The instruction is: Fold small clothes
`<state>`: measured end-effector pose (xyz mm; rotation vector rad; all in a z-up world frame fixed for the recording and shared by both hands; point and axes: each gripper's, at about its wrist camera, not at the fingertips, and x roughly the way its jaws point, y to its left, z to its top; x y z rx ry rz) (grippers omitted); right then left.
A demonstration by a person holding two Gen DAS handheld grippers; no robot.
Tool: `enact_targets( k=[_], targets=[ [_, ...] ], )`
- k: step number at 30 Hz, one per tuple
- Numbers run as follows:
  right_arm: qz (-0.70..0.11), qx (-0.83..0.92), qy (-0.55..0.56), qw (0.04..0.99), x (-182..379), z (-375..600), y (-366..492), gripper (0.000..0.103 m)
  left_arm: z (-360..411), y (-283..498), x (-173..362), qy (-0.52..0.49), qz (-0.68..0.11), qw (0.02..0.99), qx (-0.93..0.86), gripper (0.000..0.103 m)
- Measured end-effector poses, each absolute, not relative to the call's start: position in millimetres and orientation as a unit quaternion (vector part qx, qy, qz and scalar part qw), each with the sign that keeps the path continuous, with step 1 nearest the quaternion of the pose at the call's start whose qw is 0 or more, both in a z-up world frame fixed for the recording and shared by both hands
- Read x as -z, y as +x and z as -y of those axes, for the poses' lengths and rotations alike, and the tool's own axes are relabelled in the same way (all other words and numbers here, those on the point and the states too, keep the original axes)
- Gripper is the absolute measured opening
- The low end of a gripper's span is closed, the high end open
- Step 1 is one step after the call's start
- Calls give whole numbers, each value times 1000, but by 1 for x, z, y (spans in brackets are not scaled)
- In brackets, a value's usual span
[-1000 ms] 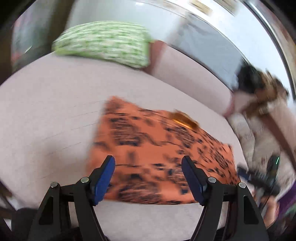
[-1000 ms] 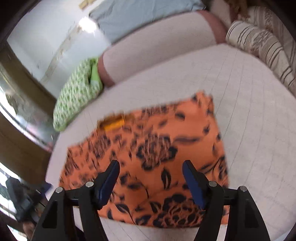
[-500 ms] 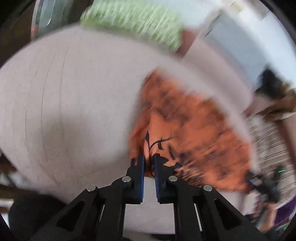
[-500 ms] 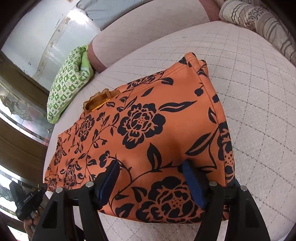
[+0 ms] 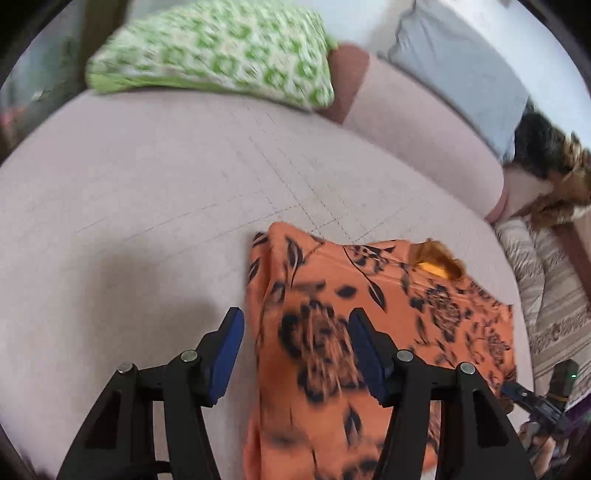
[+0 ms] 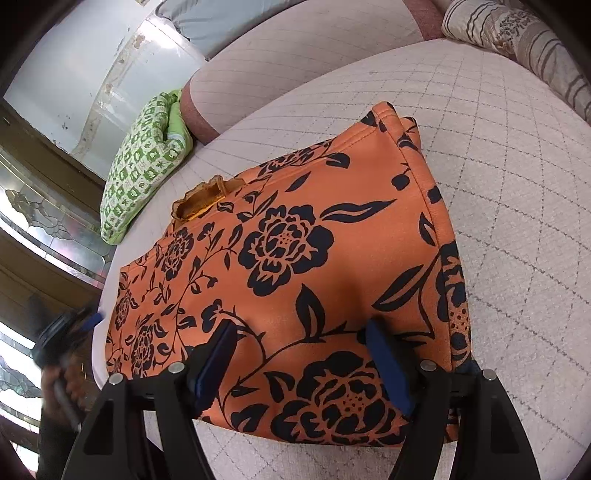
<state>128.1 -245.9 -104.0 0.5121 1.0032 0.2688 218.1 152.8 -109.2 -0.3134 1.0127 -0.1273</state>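
Quilted pale bed (image 6: 517,206) under an orange floral garment (image 6: 295,258), folded flat below a green pillow (image 6: 144,162); soft, light, limp, best pinched at a hemmed edge; left tongs (image 5: 295,350) opening over its side, right tongs (image 6: 299,354) wide, empty.

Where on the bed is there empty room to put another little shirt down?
The biggest bare patch of bed cover lies between the green pillow and the orange flowered garment. Another bare patch runs between the garment and the striped pillows. It is crowded at the near edge, where both grippers hover at the garment.
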Motion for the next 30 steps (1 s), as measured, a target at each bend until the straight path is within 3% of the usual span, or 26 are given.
enact_targets(
  k=[3,4,5,8,9,11,16,18,20,25,28,30],
  targets=[
    [-468,-136,247,838,105,248,127,77,-160,248,130,-164,-513,840,62,39],
    [-465,-138,247,839,106,249,126,77,-163,254,132,-159,-513,842,56,18],
    [-464,-139,246,840,106,248,125,77,-165,258,131,-154,-510,844,58,7],
    [-465,-139,241,841,106,246,126,77,-164,250,117,-131,-462,873,85,5],
    [-465,-139,241,841,106,246,126,78,-166,255,131,-121,-481,866,73,5],
    [-464,-139,240,841,106,244,127,80,-170,257,147,-121,-487,862,71,8],
    [-469,-141,222,843,103,239,128,84,-162,238,121,-78,-458,885,40,13],
    [-475,-139,228,839,99,239,130,84,-156,223,105,-61,-438,896,43,21],
    [-476,-140,244,833,92,243,132,84,-148,202,87,-49,-416,907,48,40],
    [-443,-181,300,825,77,250,144,84,-124,158,70,-79,-392,913,84,71],
    [-471,-151,357,793,112,268,159,82,-105,142,86,-104,-419,898,88,74],
    [-466,-148,385,783,106,274,161,82,-89,143,112,-69,-466,879,78,74]
  ],
)
